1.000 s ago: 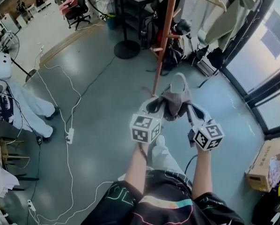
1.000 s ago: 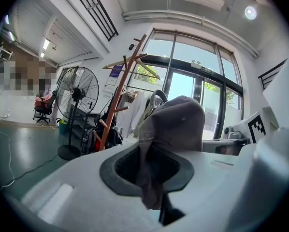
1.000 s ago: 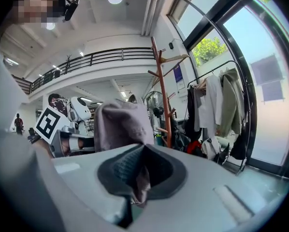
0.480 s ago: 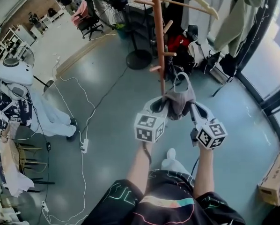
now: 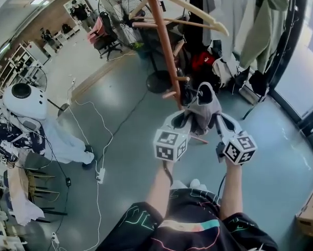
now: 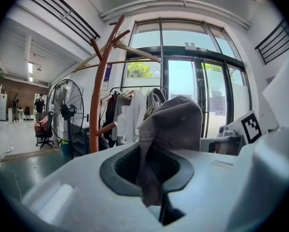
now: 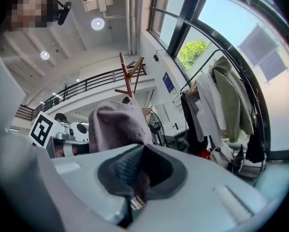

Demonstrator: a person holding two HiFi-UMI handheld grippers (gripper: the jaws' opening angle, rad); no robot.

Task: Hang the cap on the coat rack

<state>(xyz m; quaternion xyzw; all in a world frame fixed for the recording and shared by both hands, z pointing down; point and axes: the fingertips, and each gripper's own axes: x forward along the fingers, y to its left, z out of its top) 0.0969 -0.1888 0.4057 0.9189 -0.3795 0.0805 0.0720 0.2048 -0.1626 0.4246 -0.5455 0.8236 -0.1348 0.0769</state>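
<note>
Cap (image 5: 201,107) in mid-air beside one orange-brown coat rack (image 5: 164,51): a single grey cap is carried by two hand-held tools. The left gripper (image 5: 186,119) and right gripper (image 5: 215,121) are each clamped on a fold of its fabric, one on either side. Each gripper view confirms the pinch, with cloth bunched in the closed jaws and the crown rising above them. Two marker cubes (image 5: 170,145) ride on the grippers, one apiece, and two bare forearms reach out behind them. From the head view the cap hangs just right of the rack's pole, level with its two short lower pegs (image 5: 182,79). Whether it touches them cannot be told. Two standing fans appear beyond the rack, a large one (image 5: 116,10) just left of the pole's top and a smaller one (image 5: 35,78) well off to its left. A rail of hanging garments (image 5: 261,14) stands to the rack's right. Against the frame a second ago, the rack looms larger and nearer. The cap, then out below the lower end of the pole, now sits up against the lowest pegs. Both grips are unchanged.
</note>
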